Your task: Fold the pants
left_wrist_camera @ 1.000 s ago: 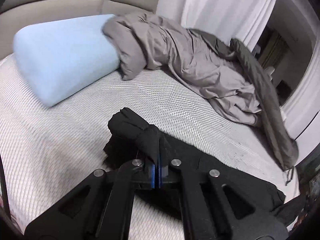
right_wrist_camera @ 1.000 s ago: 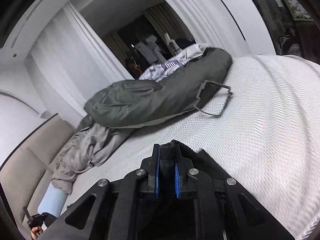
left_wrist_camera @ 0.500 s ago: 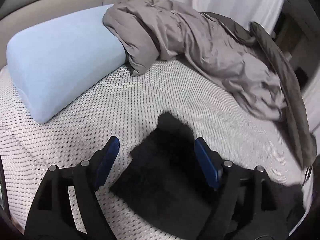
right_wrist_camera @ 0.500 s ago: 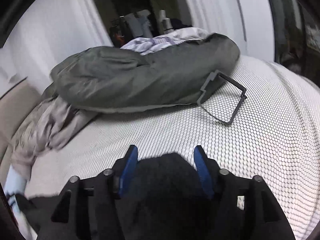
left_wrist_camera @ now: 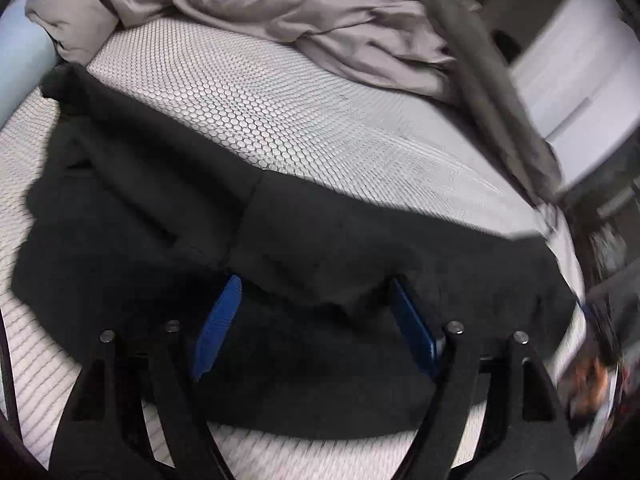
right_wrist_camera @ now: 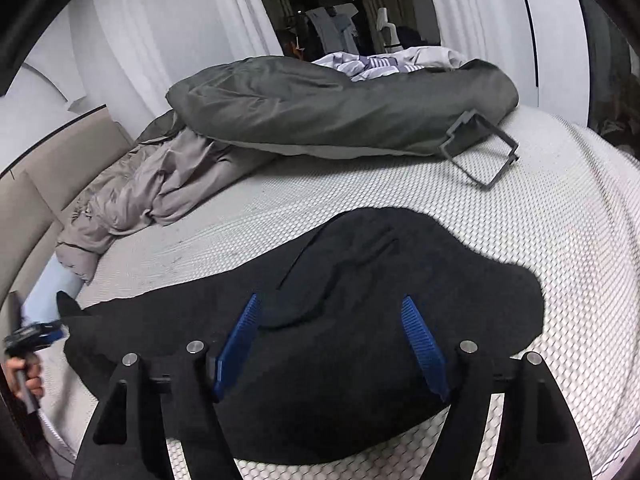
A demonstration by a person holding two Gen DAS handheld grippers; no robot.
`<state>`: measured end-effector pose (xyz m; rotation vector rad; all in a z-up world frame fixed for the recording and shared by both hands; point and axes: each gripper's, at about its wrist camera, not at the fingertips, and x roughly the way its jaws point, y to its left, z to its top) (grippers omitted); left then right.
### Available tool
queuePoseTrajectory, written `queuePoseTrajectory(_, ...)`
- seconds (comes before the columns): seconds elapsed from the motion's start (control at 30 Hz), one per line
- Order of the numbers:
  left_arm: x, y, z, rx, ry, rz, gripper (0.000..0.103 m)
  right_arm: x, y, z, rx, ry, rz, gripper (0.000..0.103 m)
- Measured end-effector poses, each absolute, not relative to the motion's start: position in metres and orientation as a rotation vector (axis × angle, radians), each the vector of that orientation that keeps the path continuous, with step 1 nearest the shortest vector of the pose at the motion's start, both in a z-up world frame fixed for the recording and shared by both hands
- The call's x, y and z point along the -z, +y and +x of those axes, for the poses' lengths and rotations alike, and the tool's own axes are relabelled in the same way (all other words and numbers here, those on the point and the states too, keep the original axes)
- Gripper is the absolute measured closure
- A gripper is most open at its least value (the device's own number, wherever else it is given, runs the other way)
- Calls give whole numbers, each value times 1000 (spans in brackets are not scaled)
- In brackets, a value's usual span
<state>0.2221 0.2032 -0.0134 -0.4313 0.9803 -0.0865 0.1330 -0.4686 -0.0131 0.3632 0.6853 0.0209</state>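
**A:** Start with the left gripper (left_wrist_camera: 316,320). What are the jaws doing?

**B:** Spread wide, blue pads (left_wrist_camera: 218,330) well apart, nothing pinched. The black pants (left_wrist_camera: 320,240) lie under and between the fingers, but the pads do not press on the cloth. It has let go.

**A:** And the right gripper (right_wrist_camera: 332,340)?

**B:** Its jaws are opening too, with the blue pads (right_wrist_camera: 424,348) apart. Black cloth shows between them, lying flat on the bed rather than gripped.

**A:** So where exactly are the pants (right_wrist_camera: 360,280)?

**B:** Spread across the near part of the mattress (right_wrist_camera: 560,220), a white surface with a honeycomb texture. In the left wrist view they run from the lower middle up toward the left, where one end comes close to the pale blue pillow (left_wrist_camera: 20,56). In the right wrist view there is a rounded, rumpled end just beyond the fingers (some folds show there, though the fabric is too dark to read well).

**A:** What lies farther out?

**B:** A crumpled grey blanket (left_wrist_camera: 300,16) along the far side of the mattress (left_wrist_camera: 320,120), well apart from the pants. The right view shows a darker green duvet (right_wrist_camera: 340,104) heaped behind it, with a grey rectangular frame (right_wrist_camera: 480,156) resting at its edge on the mattress.

**A:** Anything of the person?

**B:** At the far left of the right wrist view, a hand (right_wrist_camera: 24,376) grips a handle.
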Motion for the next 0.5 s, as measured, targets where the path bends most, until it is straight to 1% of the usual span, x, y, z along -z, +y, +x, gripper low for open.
queuePoseTrajectory(0.07, 18, 211, 234, 3, 931, -481, 35, 16, -467, 126, -23, 688, 400, 29)
queuePoseTrajectory(0.1, 20, 216, 236, -20, 939, -512, 36, 17, -468, 120, -30, 687, 418, 29)
queuePoseTrajectory(0.17, 20, 224, 222, -7, 943, -531, 36, 17, -470, 109, -24, 681, 413, 29)
queuePoseTrajectory(0.23, 13, 232, 192, -29, 928, -449, 35, 19, -472, 92, -11, 674, 395, 28)
queuePoseTrajectory(0.3, 11, 242, 164, -70, 926, -419, 34, 26, -479, 77, -18, 671, 419, 25)
queuePoseTrajectory(0.37, 14, 270, 136, -140, 926, -450, 34, 35, -486, 68, -17, 676, 466, 25)
queuePoseTrajectory(0.43, 23, 282, 113, -156, 933, -529, 34, 45, -493, 60, -16, 676, 520, 25)
queuePoseTrajectory(0.5, 40, 290, 111, -132, 961, -597, 34, 51, -495, 53, -19, 669, 554, 25)
